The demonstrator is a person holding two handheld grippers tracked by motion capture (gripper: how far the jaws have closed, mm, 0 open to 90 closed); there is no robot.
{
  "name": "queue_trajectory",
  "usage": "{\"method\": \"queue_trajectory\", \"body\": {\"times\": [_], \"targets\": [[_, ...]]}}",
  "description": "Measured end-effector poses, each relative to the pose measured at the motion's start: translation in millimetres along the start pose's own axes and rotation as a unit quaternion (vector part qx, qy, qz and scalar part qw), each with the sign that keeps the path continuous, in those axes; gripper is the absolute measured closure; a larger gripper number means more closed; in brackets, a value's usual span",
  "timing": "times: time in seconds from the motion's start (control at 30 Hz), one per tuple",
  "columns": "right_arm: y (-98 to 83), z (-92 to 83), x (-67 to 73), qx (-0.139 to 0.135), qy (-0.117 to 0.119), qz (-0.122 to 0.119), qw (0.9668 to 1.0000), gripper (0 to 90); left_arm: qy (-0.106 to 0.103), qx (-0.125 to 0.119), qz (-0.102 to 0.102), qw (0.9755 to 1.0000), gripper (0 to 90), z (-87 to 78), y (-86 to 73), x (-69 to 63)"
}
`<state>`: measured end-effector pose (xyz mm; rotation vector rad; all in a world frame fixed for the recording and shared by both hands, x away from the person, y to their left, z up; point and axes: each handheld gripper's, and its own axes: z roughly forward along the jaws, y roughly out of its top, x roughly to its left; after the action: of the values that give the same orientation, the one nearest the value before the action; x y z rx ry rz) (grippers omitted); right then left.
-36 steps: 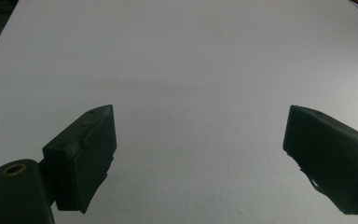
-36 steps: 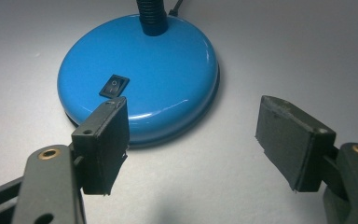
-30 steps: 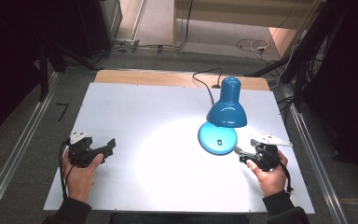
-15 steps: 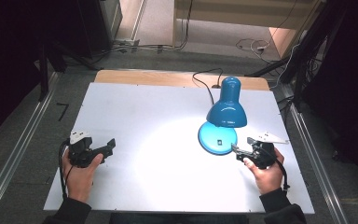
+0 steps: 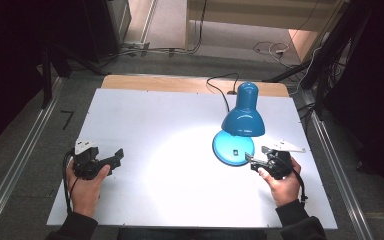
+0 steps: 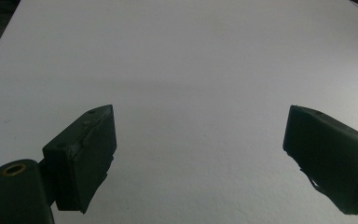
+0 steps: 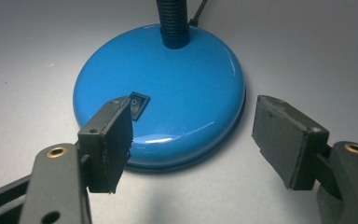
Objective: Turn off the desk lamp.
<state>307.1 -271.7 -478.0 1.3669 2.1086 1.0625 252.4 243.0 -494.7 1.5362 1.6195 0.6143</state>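
Right gripper (image 7: 193, 140) was held wide open, jaws just closing slightly, nothing gripped, at the lit lamp's base (image 7: 168, 93) near table (image 5: 155, 120) right edge, probably aimed at switch (image 7: 139, 103).

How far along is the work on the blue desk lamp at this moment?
Done: the lamp is lit, casting a bright patch on the table. In hand: the right gripper, jaws open and just closing slightly, sits at the lamp base, one jaw tip by the rocker switch. Left: likely pressing the switch. The left gripper rests open, idle.
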Motion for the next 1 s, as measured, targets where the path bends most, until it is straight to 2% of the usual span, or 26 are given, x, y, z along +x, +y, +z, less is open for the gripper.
{"method": "queue_trajectory", "body": {"times": [0.27, 0.47, 0.6, 0.63, 0.67, 0.7, 0.77, 0.8, 0.83, 0.93, 1.0], "targets": [[2.2, 5.3, 2.3, -0.001, 0.003, -0.005, 1.0000, 31.9, 0.000, -0.002, -0.001, 1.0000, 10.4, -0.5, -0.1, 0.4], [2.6, 9.9, 3.7, 0.001, 0.006, -0.008, 1.0000, 40.2, -0.001, -0.001, 0.000, 1.0000, 10.4, -0.4, 0.0, 0.5], [3.1, 12.1, 7.6, -0.006, 0.011, -0.017, 0.9998, 52.8, 0.000, 0.000, 0.000, 1.0000, 10.4, -0.5, 0.0, -0.1], [3.4, 13.6, 9.8, -0.009, 0.015, -0.024, 0.9996, 59.6, 0.000, 0.000, 0.000, 1.0000, 10.4, -0.5, 0.0, 0.0], [3.4, 13.6, 9.8, -0.009, 0.015, -0.024, 0.9996, 59.6, 0.000, 0.000, 0.000, 1.0000, 10.4, -0.5, 0.0, 0.0], [3.8, 15.7, 11.5, -0.010, 0.021, -0.028, 0.9993, 66.7, 0.000, 0.000, 0.000, 1.0000, 10.4, -0.5, 0.0, 0.0], [4.0, 17.0, 12.1, -0.010, 0.021, -0.031, 0.9993, 70.0, -0.001, -0.001, 0.000, 1.0000, 10.5, -0.4, 0.0, 0.1], [4.4, 19.5, 13.0, -0.010, 0.025, -0.031, 0.9992, 76.9, -0.001, -0.002, 0.000, 1.0000, 10.4, -0.4, 0.0, 0.1], [4.4, 19.5, 13.0, -0.010, 0.025, -0.031, 0.9992, 76.9, -0.001, -0.002, 0.000, 1.0000, 10.4, -0.5, 0.0, 0.2], [5.3, 21.7, 14.9, -0.012, 0.032, -0.036, 0.9988, 86.3, -0.001, -0.002, 0.000, 1.0000, 10.4, -0.6, 0.0, 0.2], [5.6, 22.7, 16.0, -0.012, 0.037, -0.035, 0.9986, 87.5, 0.000, -0.002, 0.000, 1.0000, 10.4, -0.5, 0.0, 0.2]]}}
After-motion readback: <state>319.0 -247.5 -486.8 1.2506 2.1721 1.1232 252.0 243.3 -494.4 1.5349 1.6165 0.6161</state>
